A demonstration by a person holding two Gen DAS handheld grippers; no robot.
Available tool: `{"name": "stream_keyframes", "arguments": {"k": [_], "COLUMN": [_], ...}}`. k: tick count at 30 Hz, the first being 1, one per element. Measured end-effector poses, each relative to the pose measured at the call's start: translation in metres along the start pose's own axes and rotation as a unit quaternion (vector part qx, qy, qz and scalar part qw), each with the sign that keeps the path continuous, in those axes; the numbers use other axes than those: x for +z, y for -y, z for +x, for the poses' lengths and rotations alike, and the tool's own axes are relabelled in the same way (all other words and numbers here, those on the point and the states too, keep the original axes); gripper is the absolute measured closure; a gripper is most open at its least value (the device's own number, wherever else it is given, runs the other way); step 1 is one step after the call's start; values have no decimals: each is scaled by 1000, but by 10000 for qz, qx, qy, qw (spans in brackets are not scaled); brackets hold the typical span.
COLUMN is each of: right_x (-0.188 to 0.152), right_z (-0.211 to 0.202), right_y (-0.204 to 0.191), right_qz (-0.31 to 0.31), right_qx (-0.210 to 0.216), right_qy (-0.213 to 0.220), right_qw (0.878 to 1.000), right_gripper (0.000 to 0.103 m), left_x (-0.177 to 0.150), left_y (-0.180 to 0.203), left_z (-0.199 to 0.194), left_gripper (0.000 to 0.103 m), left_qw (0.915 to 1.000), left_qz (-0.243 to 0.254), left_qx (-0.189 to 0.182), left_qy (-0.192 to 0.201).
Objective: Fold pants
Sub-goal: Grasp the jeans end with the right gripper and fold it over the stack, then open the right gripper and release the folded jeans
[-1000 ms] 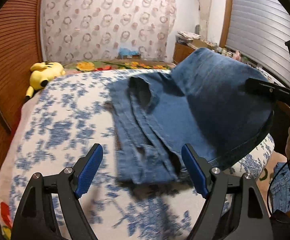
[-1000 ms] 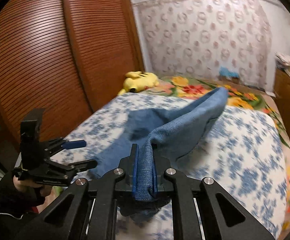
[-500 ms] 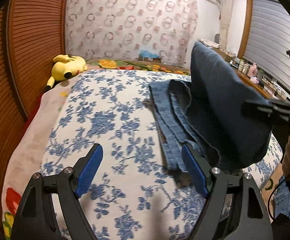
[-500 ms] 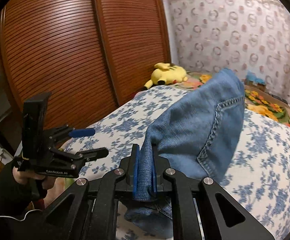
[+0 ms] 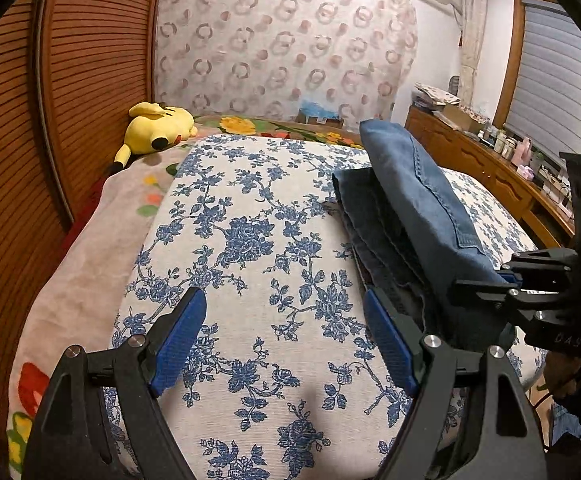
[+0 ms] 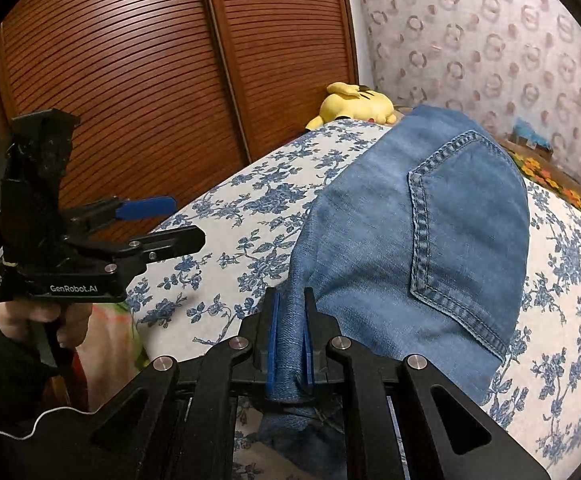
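Observation:
Blue jeans (image 5: 418,200) lie on the right part of the bed, folded in layers, with the top layer draped over the others. My right gripper (image 6: 290,300) is shut on a fold of the denim near the waist, and the back pocket (image 6: 458,220) faces up just beyond it. In the left wrist view the right gripper (image 5: 486,280) comes in from the right edge with the cloth in it. My left gripper (image 5: 282,300) is open and holds nothing, hovering over bare bedcover to the left of the jeans. The right wrist view shows the left gripper (image 6: 182,220) in a hand (image 6: 42,320).
The bed has a white cover with blue flowers (image 5: 250,240). A yellow plush toy (image 5: 158,126) lies at its far left corner. Slatted wooden doors (image 6: 130,80) run along the left side. A wooden dresser (image 5: 490,168) with small items stands to the right.
The right gripper has carried the held denim over and down onto the lower layers. The left gripper has shifted left off the jeans, still open.

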State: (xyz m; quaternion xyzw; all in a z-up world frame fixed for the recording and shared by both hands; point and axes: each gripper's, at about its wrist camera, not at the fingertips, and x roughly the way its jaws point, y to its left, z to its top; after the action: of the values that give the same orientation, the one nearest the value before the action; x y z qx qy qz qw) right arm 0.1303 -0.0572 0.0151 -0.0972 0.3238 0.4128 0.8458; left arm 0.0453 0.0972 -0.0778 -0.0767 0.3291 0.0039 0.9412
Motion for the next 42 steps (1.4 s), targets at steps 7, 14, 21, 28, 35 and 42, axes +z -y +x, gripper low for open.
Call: {"name": "stream_keyframes", "arguments": {"k": [7,14,21,28,35,42], "right_x": [-2,7,9,17,30,43], "right_z": [-29,-63,-70,-67,-39,3], "right_y": [-15,3,31,35,72,105], "right_qz": [-30,15,174,206,307,560], "right_qx": [-1,-407,-886,-1048,-1224,-1146], "right_qy": [152,508,547,594,300,-57], "right_qw": [9999,9979,9944,9925,9916,9918], "right_gripper": [65,57,57,49,45,43], "left_x": [2,12,26,28,14,7], "left_y": [2,16,48,78,72,68], "left_z": [-1,-6,-5,13,39,45], "left_gripper": [21,21,21,21,21,28], "left_qw": [10000,9998,9982,9956,9964,9957], "left_qz": [43,135,408,704,494,419], "left_qx": [-14,-148,-395,-623,-545,-664], "left_qy": [7,98,166,-24,-417,-491]}}
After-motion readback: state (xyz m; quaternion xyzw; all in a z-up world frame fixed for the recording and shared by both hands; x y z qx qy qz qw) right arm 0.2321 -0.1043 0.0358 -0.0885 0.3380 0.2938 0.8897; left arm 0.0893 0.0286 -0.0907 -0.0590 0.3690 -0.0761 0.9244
